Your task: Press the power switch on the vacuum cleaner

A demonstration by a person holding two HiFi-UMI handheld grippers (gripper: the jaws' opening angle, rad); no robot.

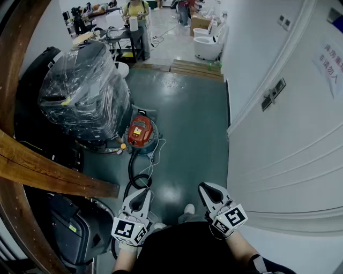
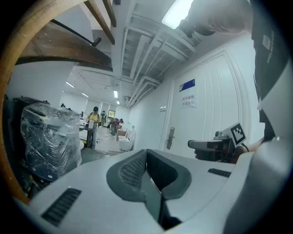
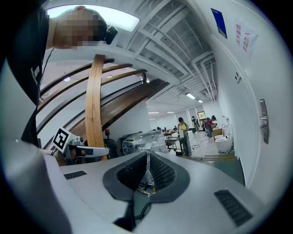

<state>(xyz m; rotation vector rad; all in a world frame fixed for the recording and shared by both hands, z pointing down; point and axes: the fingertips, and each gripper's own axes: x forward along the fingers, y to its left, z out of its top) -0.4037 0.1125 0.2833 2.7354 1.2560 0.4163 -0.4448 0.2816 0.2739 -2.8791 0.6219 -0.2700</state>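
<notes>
Left tool (image 1: 143,192): held low at the person's left side, marker cube toward the body, jaws pointing forward over the floor; the jaws are closed tip to tip with nothing between them.
Right tool (image 1: 206,188): held level with the left one and apart from it, also pointing forward; its jaws are drawn all but together, a hairline slit at the tips, gripping nothing.
Arms: both forearms come up from the bottom edge, bent in close to the dark top (image 1: 177,249), one tool in each hand.
Floor (image 1: 187,123): grey-green and glossy, running ahead between the tools.
Hose (image 1: 131,172): dark, looped on the floor just ahead of the left tool, leading up to the vacuum.
Vacuum cleaner (image 1: 140,130): red-topped canister standing on the floor, ahead of the left tool and a little to its left, well apart from both tools; neither tool touches it.
Power switch: too small to pick out on the red top.
Wooden beam (image 1: 48,174): slants across the left side, nearer than the vacuum.
Wrapped machine (image 1: 86,93): bulky, bound in clear plastic film, just beside the vacuum on its left.
White door (image 1: 289,139): fills the right side, shut.
Pallet (image 1: 195,68): lies flat on the floor beyond the vacuum.
Toilets (image 1: 206,47): white, standing past the pallet.
Person in yellow (image 1: 136,16): standing far off by a cart.
</notes>
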